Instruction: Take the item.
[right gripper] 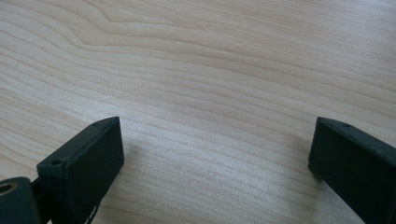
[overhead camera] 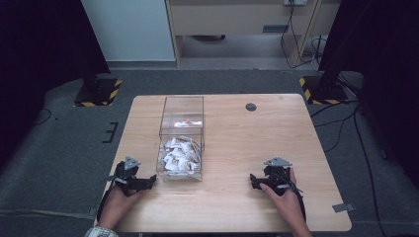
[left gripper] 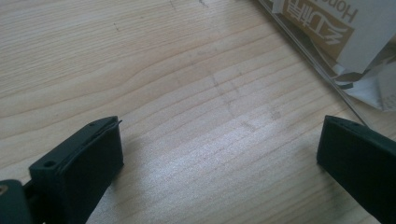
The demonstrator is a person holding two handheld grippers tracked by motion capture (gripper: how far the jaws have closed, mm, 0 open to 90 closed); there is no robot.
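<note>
Both tools are rested on the bench (overhead camera: 232, 143) near its front edge, jaws spread wide and empty, apparently at a ready pose. The left tool (overhead camera: 148, 181) is set just beside the clear box (overhead camera: 182, 136) of packets (overhead camera: 179, 155); printed lettering is resolved in the left gripper view. The right tool (overhead camera: 253, 180) is kept well apart.

Sachets (overhead camera: 180, 155) in box (overhead camera: 182, 114) — on table (overhead camera: 237, 143)
</note>
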